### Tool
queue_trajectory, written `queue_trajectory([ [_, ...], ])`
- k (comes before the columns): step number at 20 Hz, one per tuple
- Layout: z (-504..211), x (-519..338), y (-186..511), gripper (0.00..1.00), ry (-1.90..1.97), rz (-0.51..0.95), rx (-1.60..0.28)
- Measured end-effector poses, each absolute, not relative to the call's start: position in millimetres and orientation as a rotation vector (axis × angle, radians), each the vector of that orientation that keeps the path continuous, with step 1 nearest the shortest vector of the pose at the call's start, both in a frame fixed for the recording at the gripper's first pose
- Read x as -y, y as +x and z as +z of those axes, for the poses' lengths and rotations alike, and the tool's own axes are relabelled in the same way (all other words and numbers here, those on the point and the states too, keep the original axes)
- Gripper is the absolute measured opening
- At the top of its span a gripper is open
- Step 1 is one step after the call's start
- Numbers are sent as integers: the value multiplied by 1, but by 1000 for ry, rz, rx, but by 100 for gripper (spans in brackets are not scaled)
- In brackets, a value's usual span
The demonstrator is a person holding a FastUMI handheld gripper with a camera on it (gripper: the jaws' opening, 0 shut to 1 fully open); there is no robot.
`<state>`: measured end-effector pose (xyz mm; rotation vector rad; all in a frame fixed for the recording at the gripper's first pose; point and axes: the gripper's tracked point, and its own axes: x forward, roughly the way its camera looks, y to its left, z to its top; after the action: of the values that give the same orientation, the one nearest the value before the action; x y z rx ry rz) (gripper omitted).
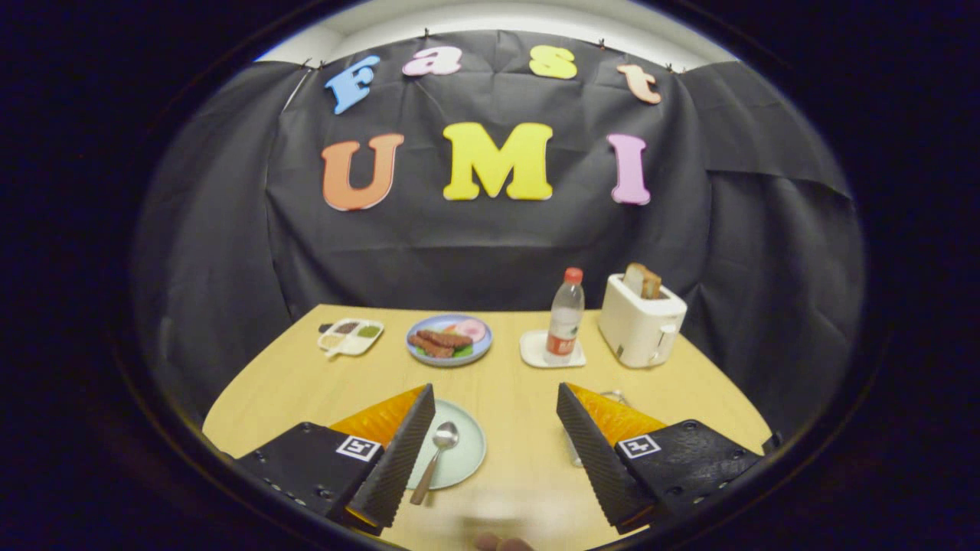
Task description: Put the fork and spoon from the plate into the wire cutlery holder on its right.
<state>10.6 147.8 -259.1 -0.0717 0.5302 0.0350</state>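
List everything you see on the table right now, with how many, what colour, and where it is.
Table: one, light wood.
Plate: one, pale green, beside the near finger.
Spoon: one, silver, on that plate.
Wire holder: one, mostly hidden behind the other finger.
Food plate: one, blue, far side.
Divided tray: one, cream, beside it.
Bottle: one, clear with red cap, on a white coaster.
Toaster: one, white, with toast.
Fork: cannot tell.
Gripper: one, open, holding nothing.
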Motion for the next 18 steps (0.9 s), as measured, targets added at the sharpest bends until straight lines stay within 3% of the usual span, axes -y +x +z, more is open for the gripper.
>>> queue_trajectory([
  [6, -368, -194, -3, 96, -96, 83, -784],
  [13, -430, -201, 11, 91, -150, 28, -950],
  [17, -452, -205, 10, 59, -107, 4, -1051],
  [18, -454, -206, 9, 39, -93, 5, -1070],
])
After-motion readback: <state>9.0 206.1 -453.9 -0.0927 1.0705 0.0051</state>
